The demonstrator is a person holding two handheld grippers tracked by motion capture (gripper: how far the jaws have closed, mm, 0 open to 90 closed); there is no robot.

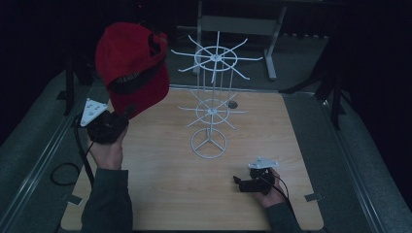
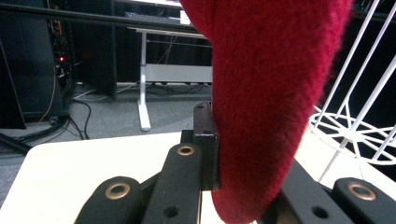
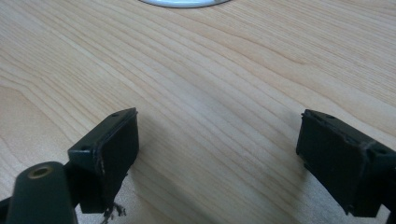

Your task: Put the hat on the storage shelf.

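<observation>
A red cap (image 1: pixel 131 65) with a black inner band is held up above the table's left side, its brim pinched in my left gripper (image 1: pixel 124 115). In the left gripper view the red fabric (image 2: pixel 271 93) rises from between the shut jaws. A white wire rack (image 1: pixel 212 99) with two spoked tiers and a ring base stands at the table's middle, right of the cap. My right gripper (image 1: pixel 238 182) rests low near the front right of the table, open. The right gripper view shows its black pads (image 3: pixel 114 144) wide apart over bare wood, with nothing between them.
The wooden table (image 1: pixel 160 194) has open space in front of the rack. A grey desk frame (image 1: pixel 238 24) stands on the floor behind. Dark stands (image 1: pixel 335 92) flank the table at the right, and a cable (image 1: pixel 63 172) loops off its left edge.
</observation>
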